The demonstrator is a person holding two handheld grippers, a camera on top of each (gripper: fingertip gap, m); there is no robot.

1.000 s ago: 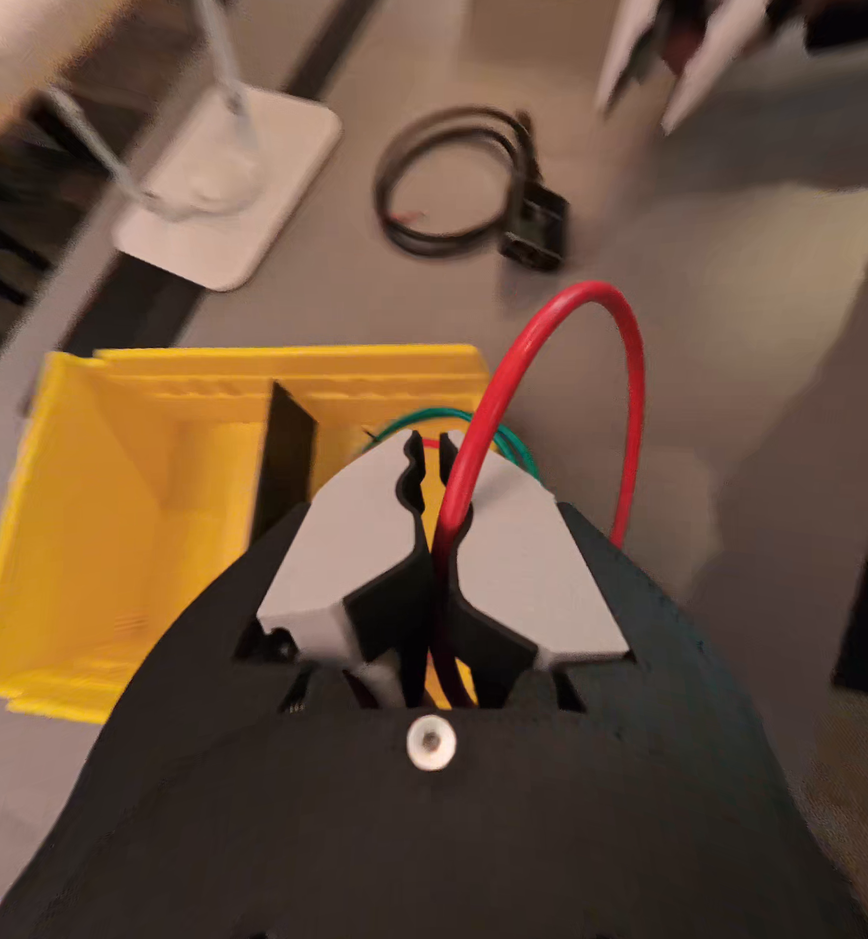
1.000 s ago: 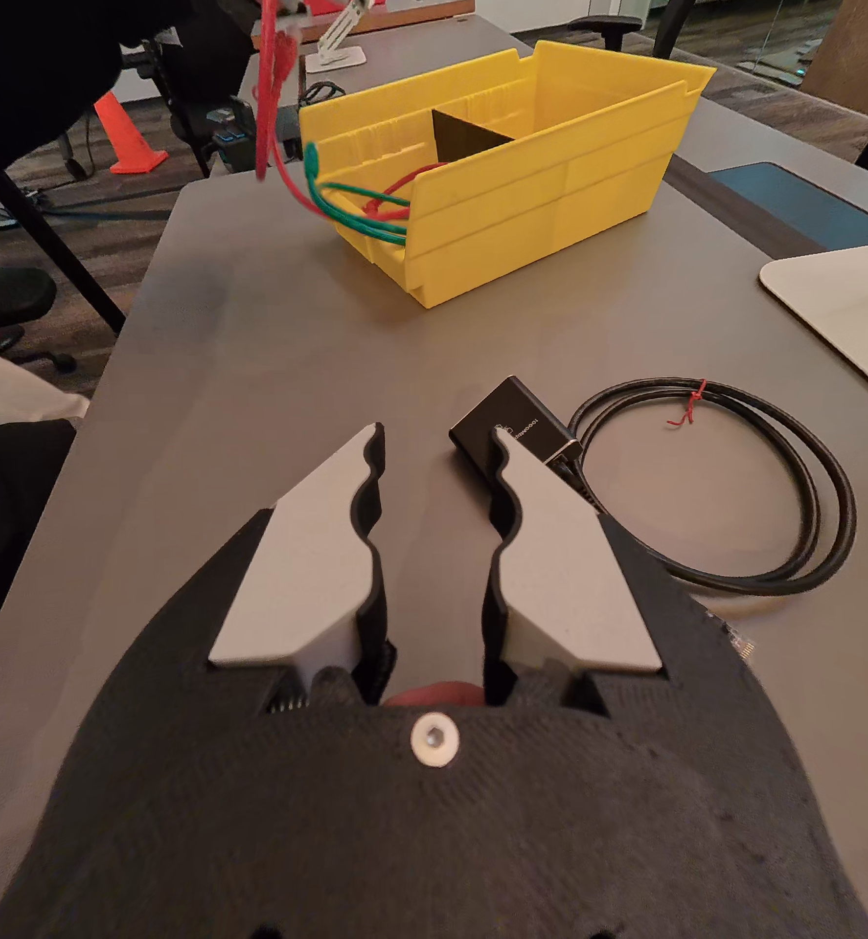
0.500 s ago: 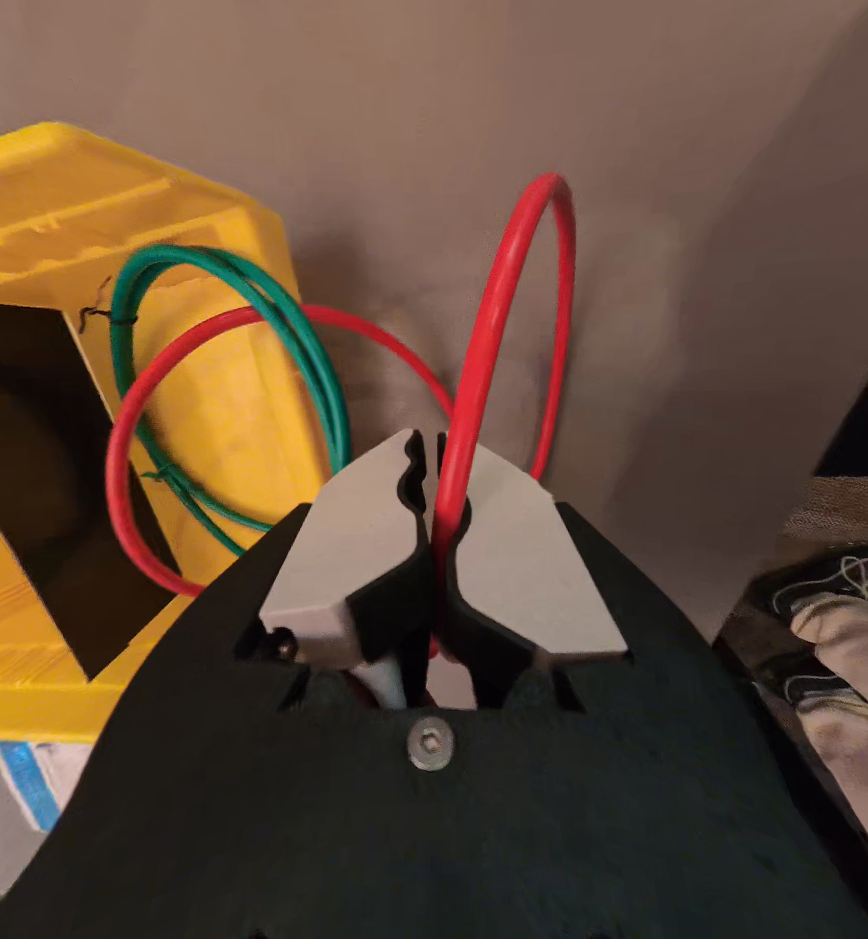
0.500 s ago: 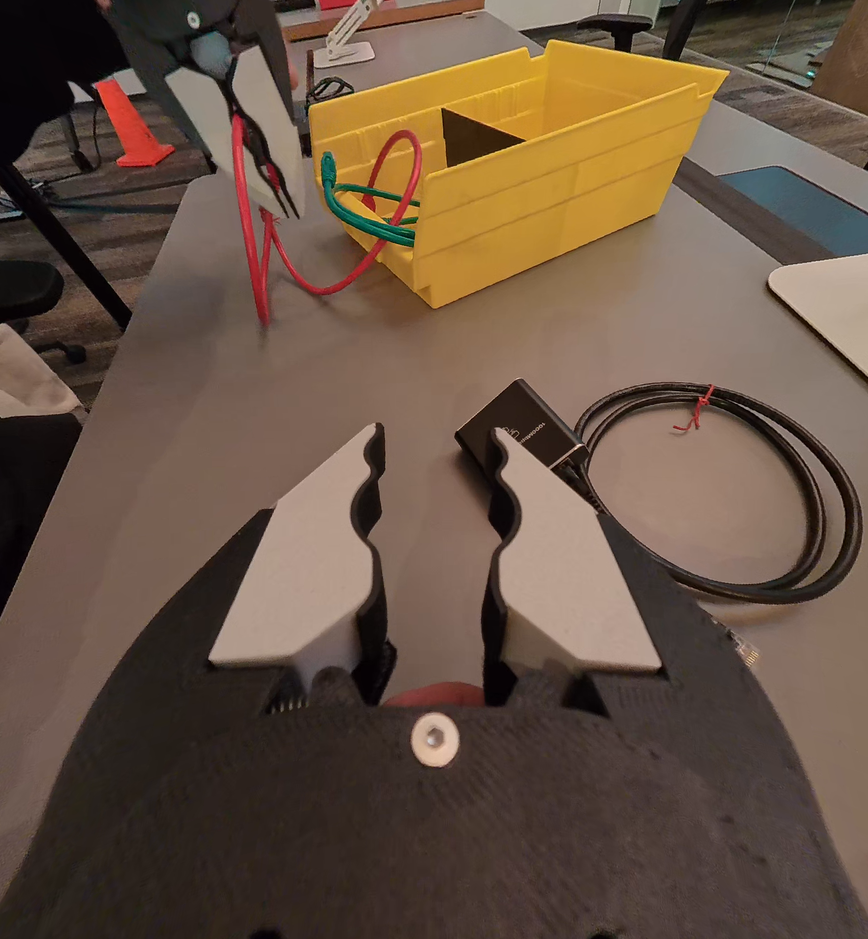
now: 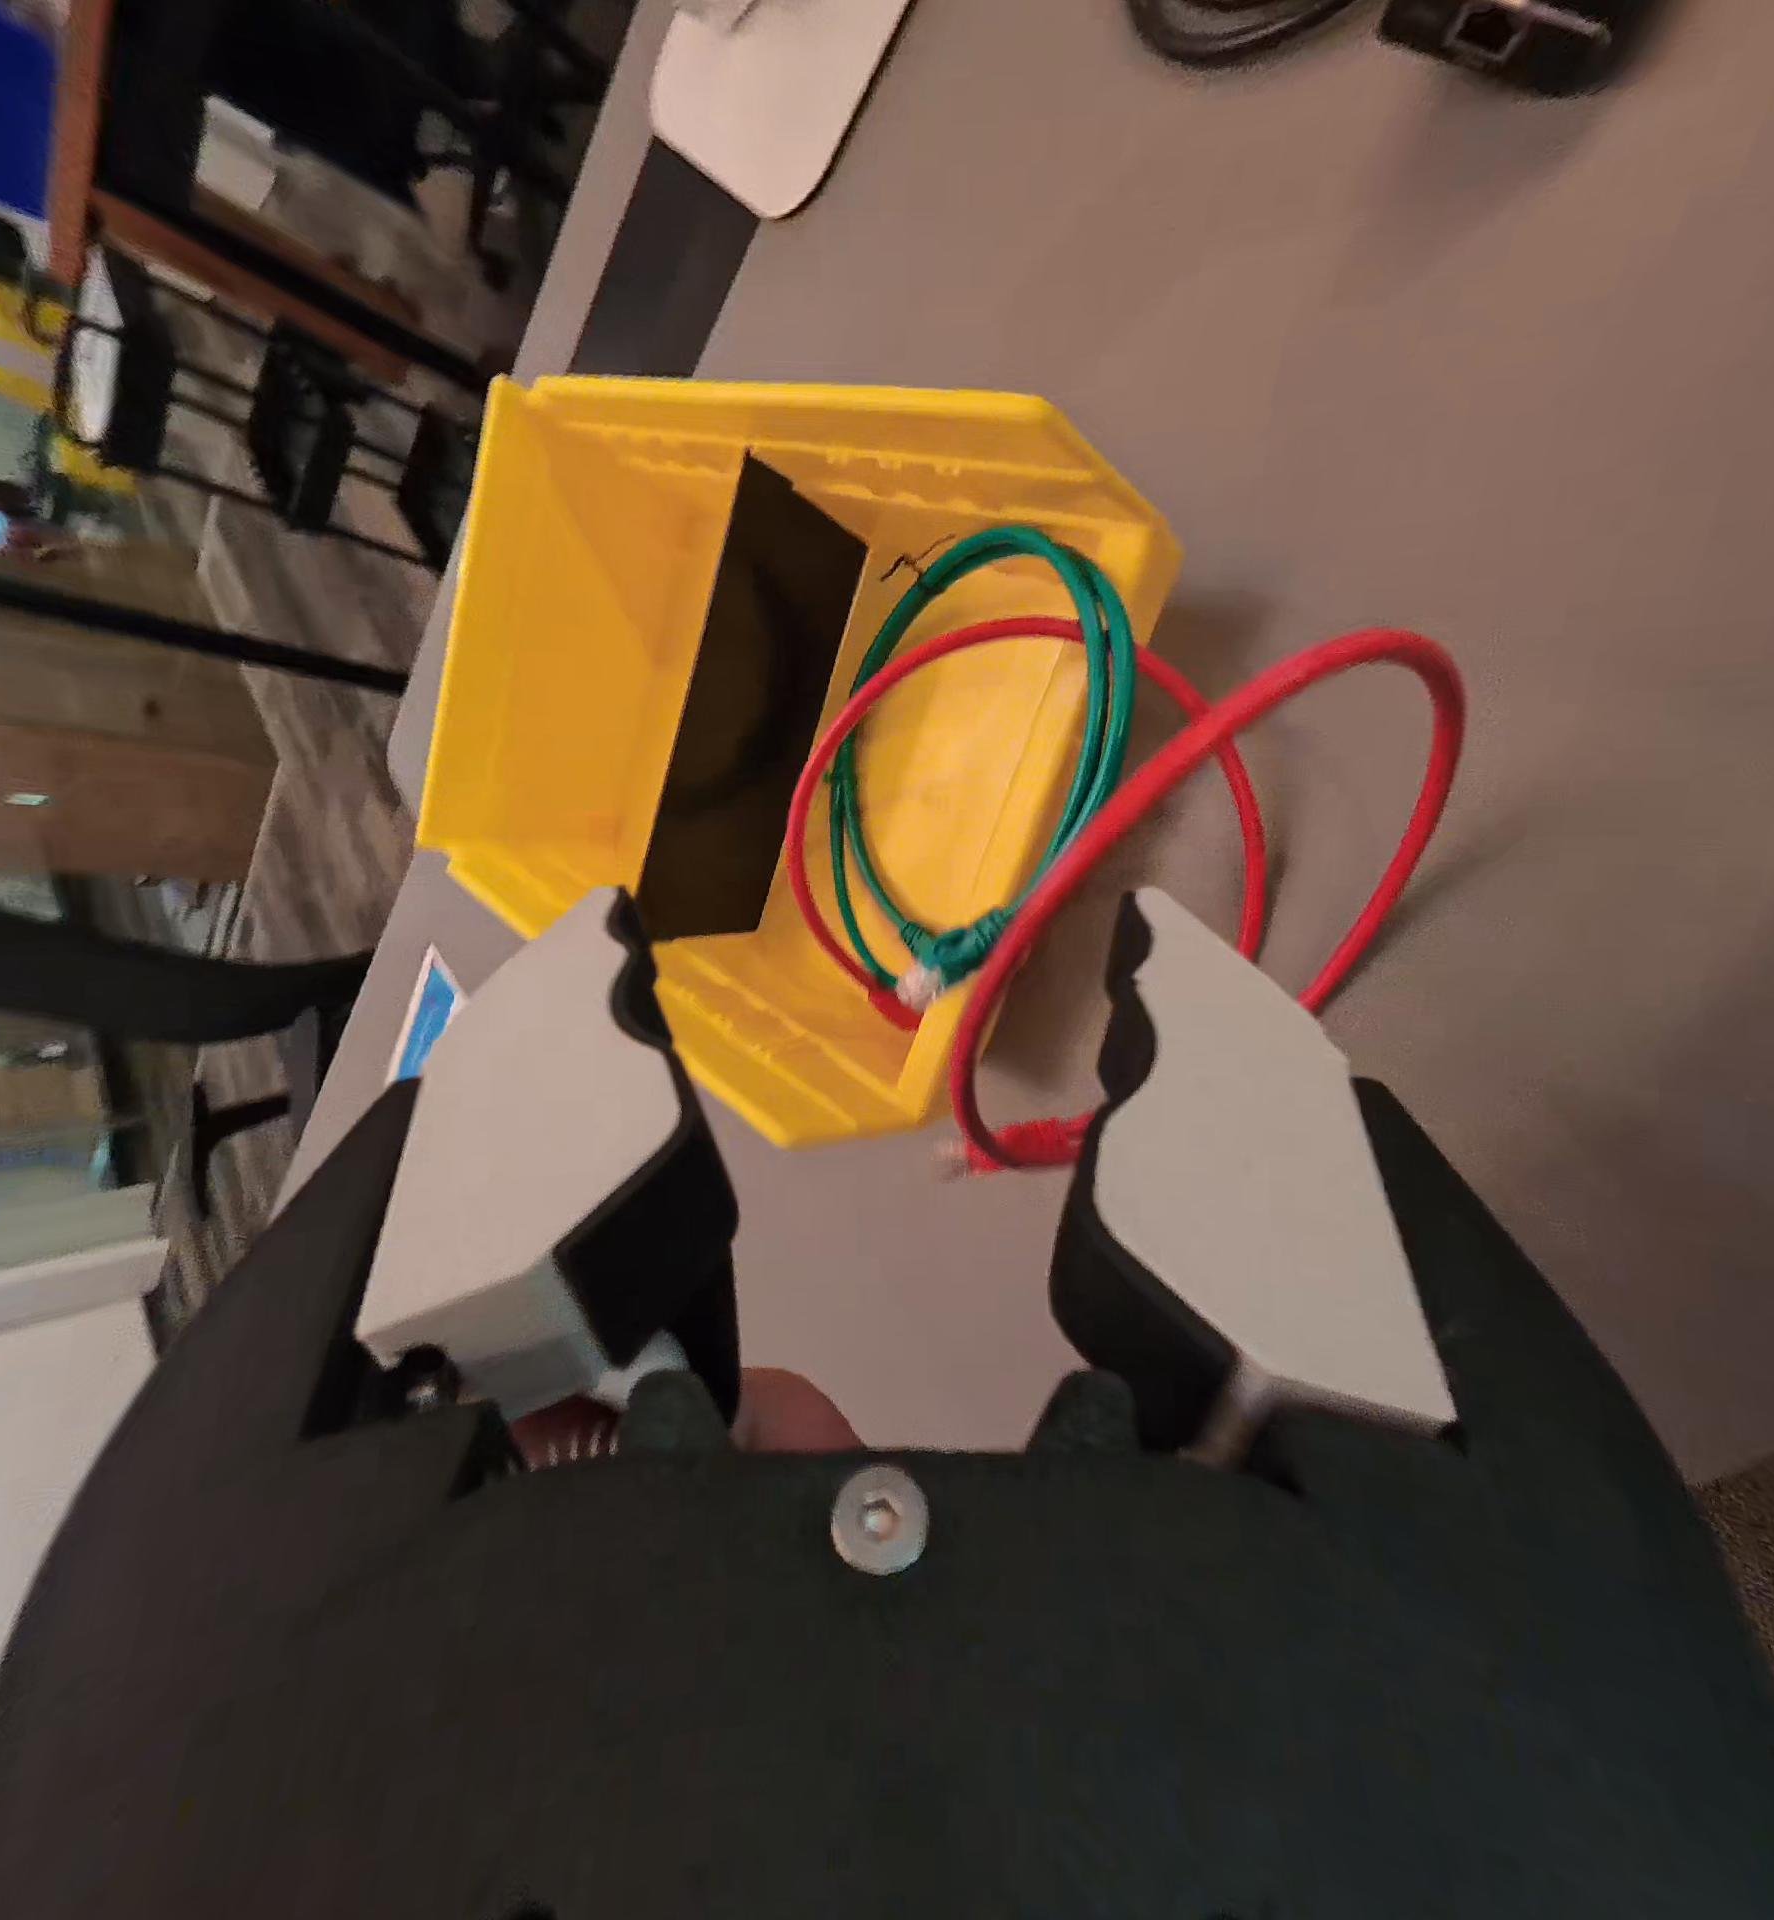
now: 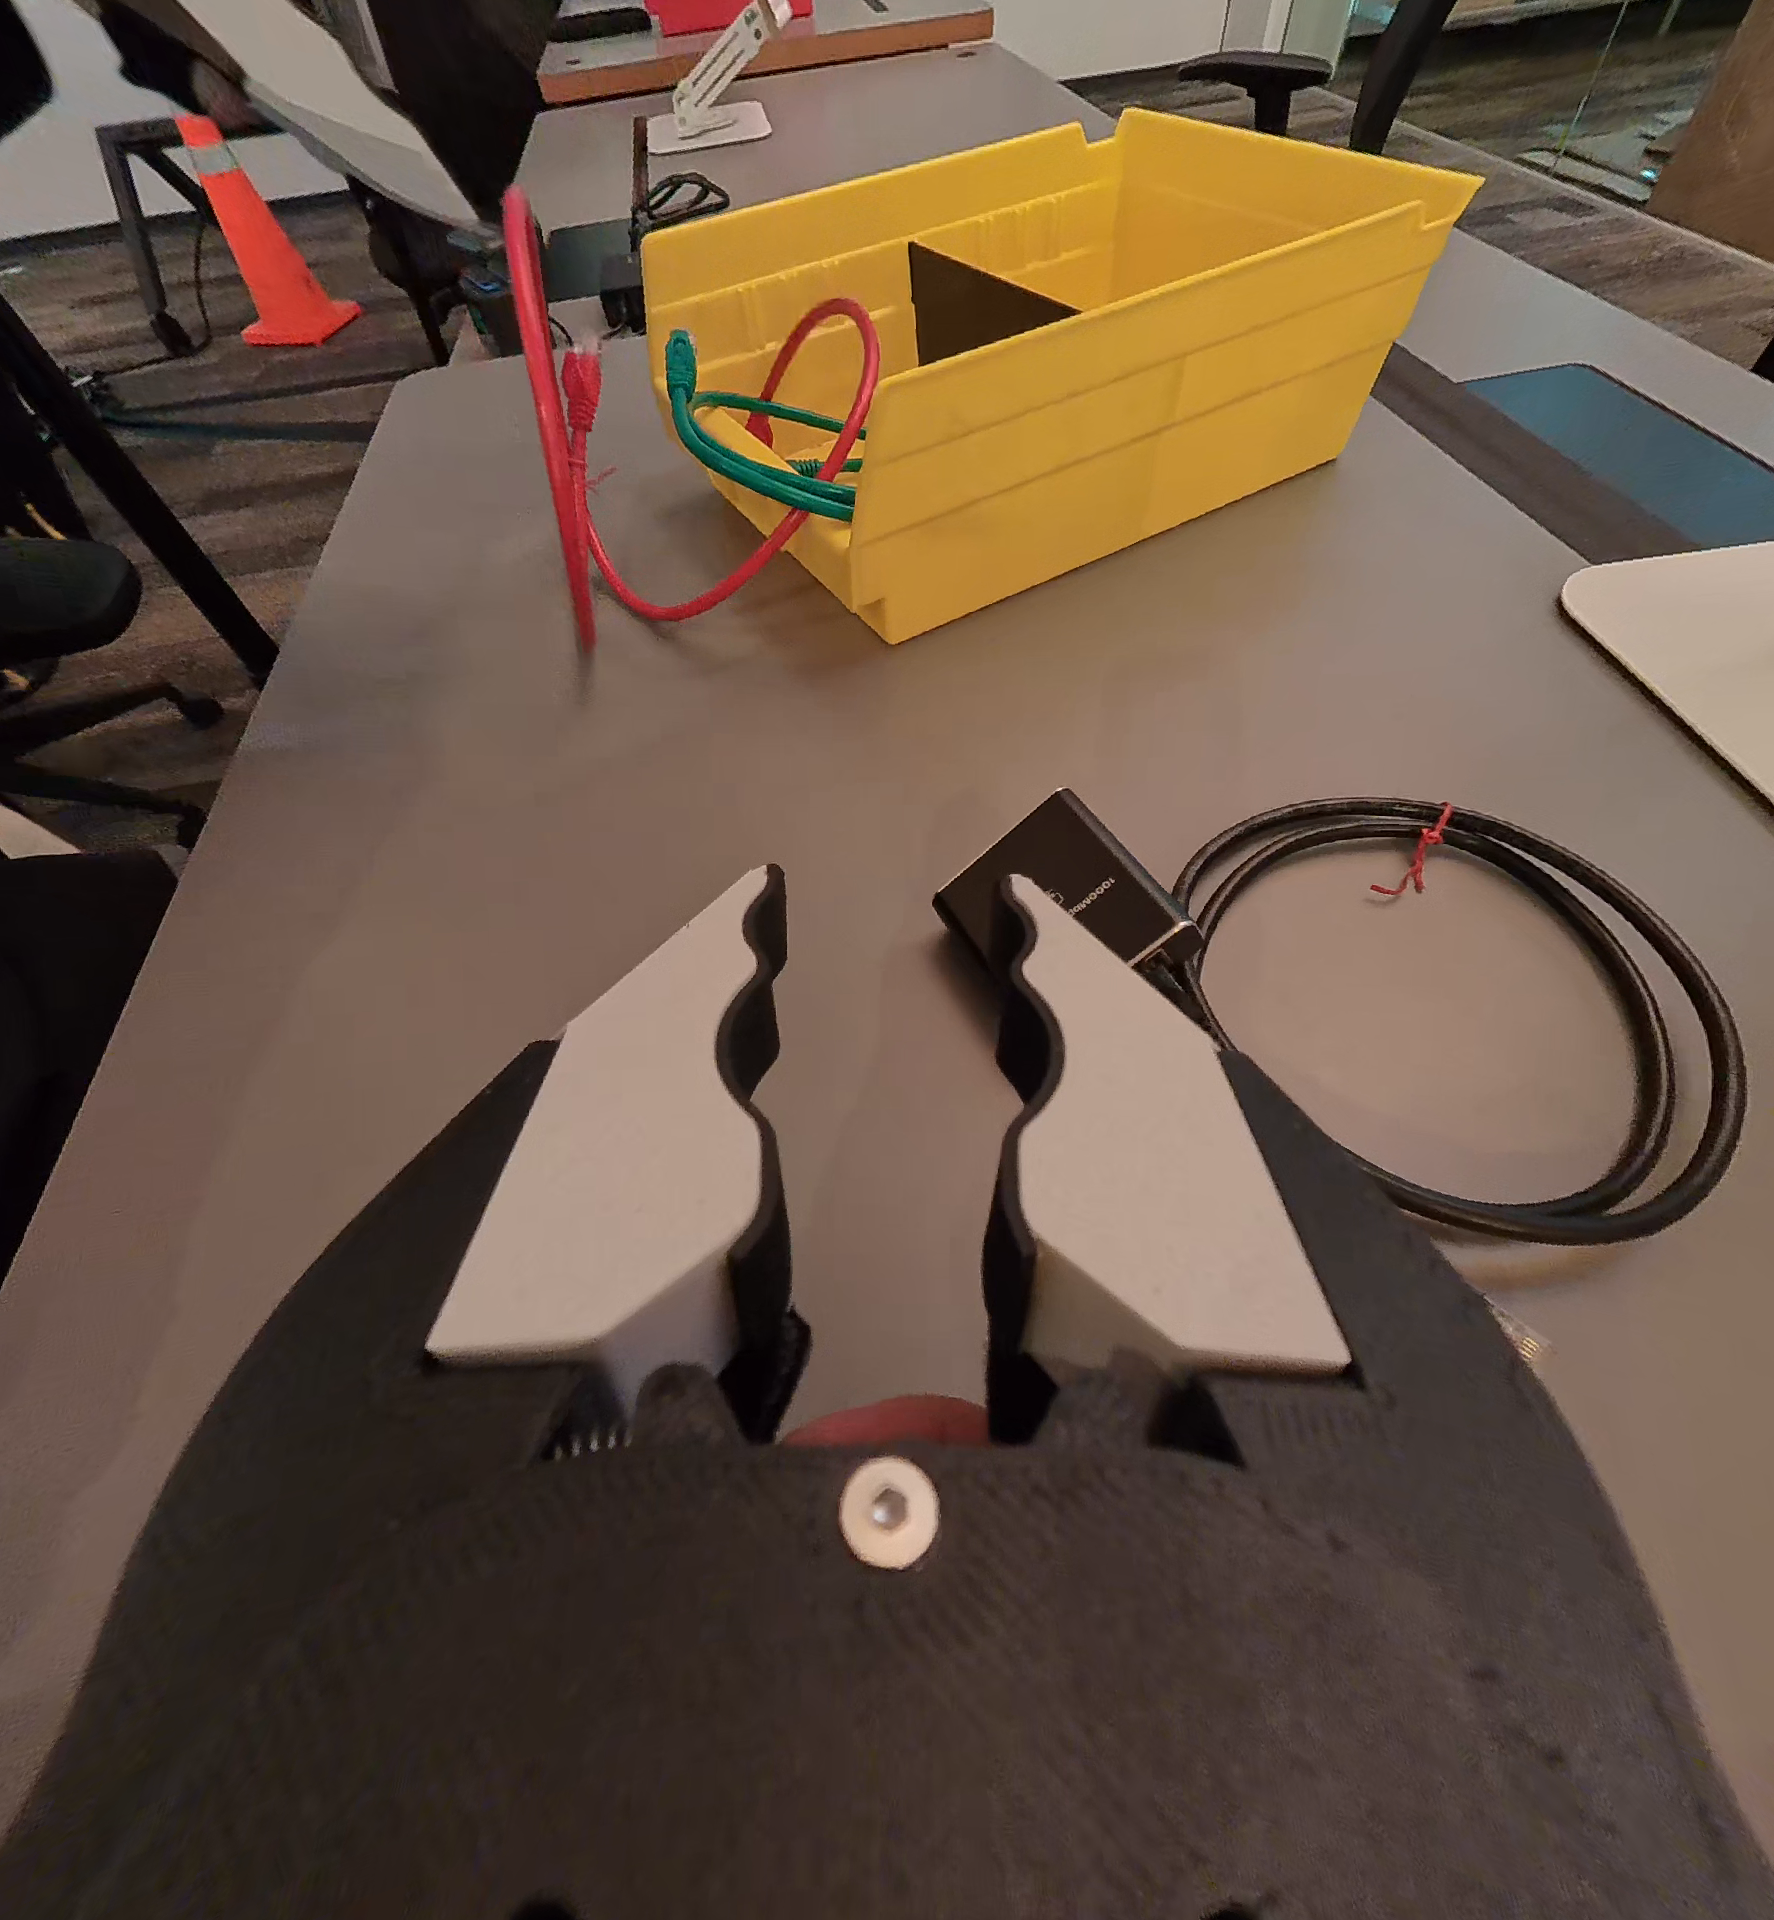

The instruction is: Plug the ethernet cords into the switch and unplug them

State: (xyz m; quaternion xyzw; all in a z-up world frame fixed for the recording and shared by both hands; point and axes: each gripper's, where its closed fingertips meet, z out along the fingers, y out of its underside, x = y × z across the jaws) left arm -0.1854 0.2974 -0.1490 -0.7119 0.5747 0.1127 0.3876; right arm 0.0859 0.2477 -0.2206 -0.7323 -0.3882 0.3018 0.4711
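My left claw [image 5: 872,997] has let go of the red cord [image 5: 1153,769], jaws now spread wide. My right claw [image 6: 888,1039] hangs released by the switch [image 6: 1070,904]. The springy cord looks best pinched at its stiff plug [image 5: 1028,1143].

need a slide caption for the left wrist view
Open left gripper above a red ethernet cord trailing from a yellow bin that holds a coiled green cord.

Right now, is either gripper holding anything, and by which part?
Nothing is held. The left gripper is open above the red cord; the right gripper is open and empty near the switch.
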